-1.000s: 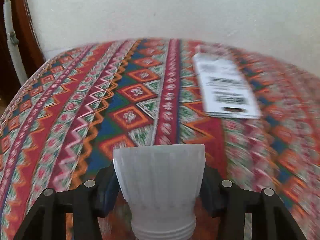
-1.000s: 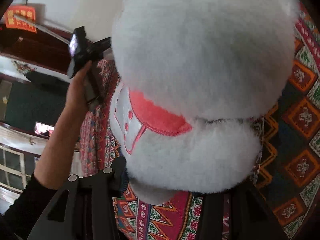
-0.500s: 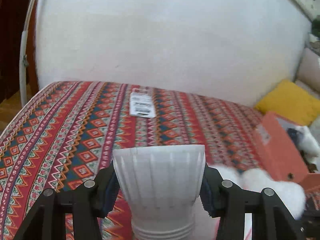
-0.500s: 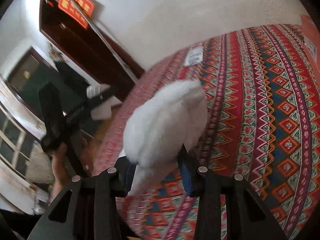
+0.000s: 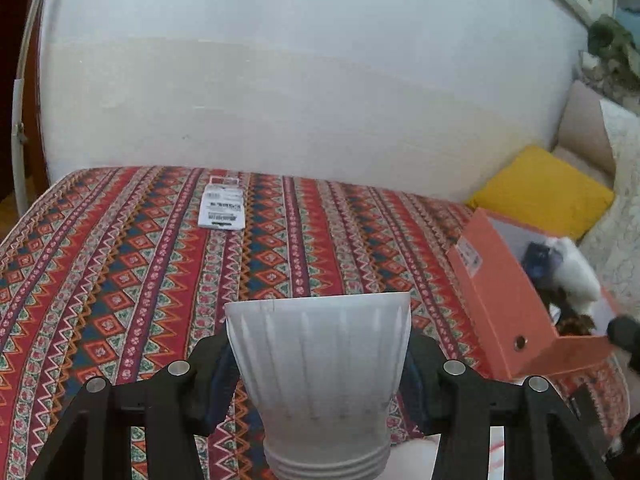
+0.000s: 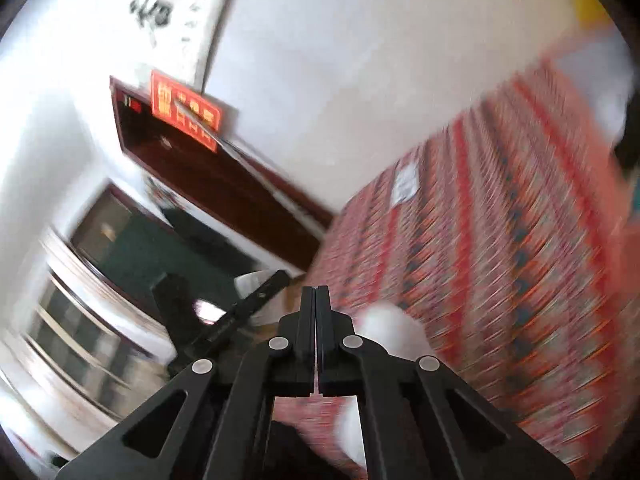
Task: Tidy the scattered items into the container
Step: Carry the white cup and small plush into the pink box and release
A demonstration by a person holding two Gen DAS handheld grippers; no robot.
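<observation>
One white barcoded card (image 5: 221, 209) on patterned cloth (image 5: 120, 280), print illegible, orange box (image 5: 504, 300) label unreadable

White ribbed cup (image 5: 320, 364) held upright; orange box (image 5: 504, 312) open, holding items.

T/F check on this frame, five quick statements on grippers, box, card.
1. The left gripper holds a white cup. True.
2. The right gripper is wide open. False: its jaws are together, nothing between them.
3. The orange box is empty. False: things lie inside.
4. A white card lies on the patterned cloth. True.
5. The card is in the box. False: it lies far from it, near the wall.
</observation>
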